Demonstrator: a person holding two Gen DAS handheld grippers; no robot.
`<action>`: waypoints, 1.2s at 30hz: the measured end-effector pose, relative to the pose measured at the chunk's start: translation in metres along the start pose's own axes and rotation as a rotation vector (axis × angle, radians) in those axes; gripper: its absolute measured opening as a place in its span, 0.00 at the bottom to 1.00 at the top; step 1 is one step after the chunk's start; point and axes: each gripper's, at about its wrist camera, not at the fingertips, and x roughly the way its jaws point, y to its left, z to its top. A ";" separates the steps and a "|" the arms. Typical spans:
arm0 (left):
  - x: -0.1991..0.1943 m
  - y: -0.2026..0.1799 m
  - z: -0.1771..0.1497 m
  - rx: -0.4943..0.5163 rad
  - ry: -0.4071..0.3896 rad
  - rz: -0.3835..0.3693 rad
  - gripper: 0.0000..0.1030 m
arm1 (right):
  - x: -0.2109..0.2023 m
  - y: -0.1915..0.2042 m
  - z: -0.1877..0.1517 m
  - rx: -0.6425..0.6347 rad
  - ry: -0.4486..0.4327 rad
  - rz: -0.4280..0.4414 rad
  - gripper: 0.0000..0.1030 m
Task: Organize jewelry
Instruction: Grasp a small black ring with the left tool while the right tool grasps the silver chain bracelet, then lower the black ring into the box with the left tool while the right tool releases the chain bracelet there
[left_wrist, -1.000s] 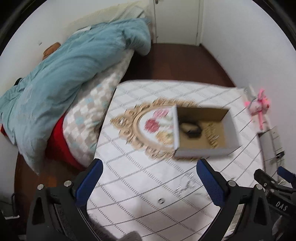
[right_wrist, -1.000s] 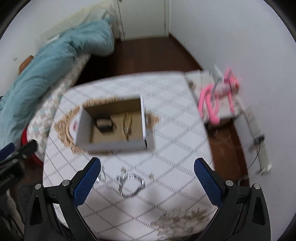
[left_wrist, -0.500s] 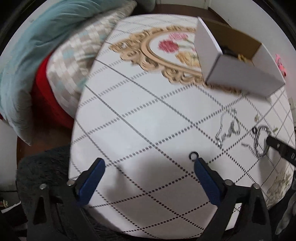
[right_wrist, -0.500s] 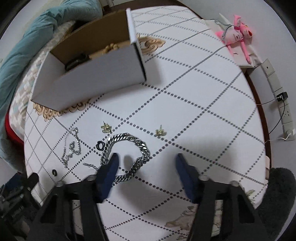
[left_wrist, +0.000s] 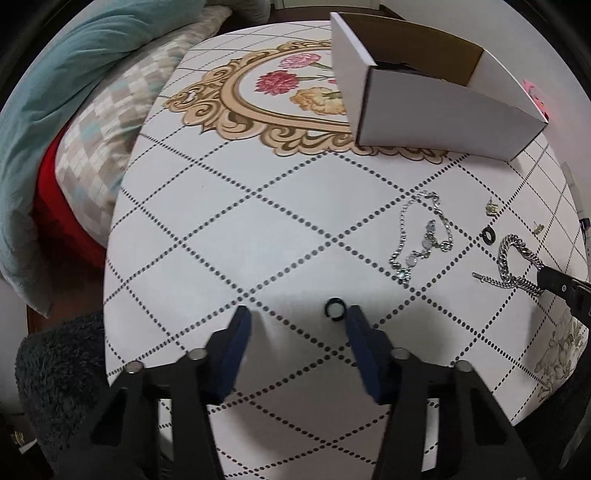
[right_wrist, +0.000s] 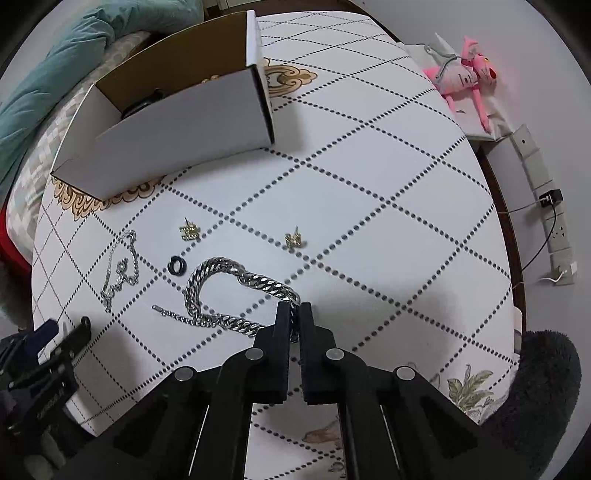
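- Right wrist view: the right gripper (right_wrist: 294, 308) is seen pressed together on the thick silver curb-chain bracelet (right_wrist: 221, 273), with links pinched between its black fingertips (right_wrist: 282, 314).
- From that pinch, the bracelet is laid in a loop ahead and to the left on the table (right_wrist: 388, 221).
- 2 gold stud earrings (right_wrist: 190, 232) (right_wrist: 294, 240) are found ahead of the gripper; a black ring (right_wrist: 176, 266) lies to the left of the loop, and a thin silver chain (right_wrist: 120, 273) further left.
- A white cardboard box (right_wrist: 177, 136) stands well ahead, open-topped, with dark and gold items partly seen inside.
- Left wrist view: the left gripper (left_wrist: 297, 321) is shown closing, its blue pads (left_wrist: 236, 343) apart.
- A second black ring (left_wrist: 334, 308) lies between them, just beside the right pad; contact cannot be told.
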 end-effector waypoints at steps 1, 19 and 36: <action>-0.001 -0.002 0.000 0.005 -0.005 -0.003 0.39 | 0.000 -0.003 0.002 0.002 0.001 0.001 0.04; -0.037 -0.017 0.007 0.027 -0.075 -0.059 0.10 | -0.029 -0.001 0.011 0.004 -0.050 0.072 0.04; -0.132 -0.033 0.119 0.015 -0.257 -0.250 0.10 | -0.153 0.018 0.096 -0.067 -0.280 0.276 0.04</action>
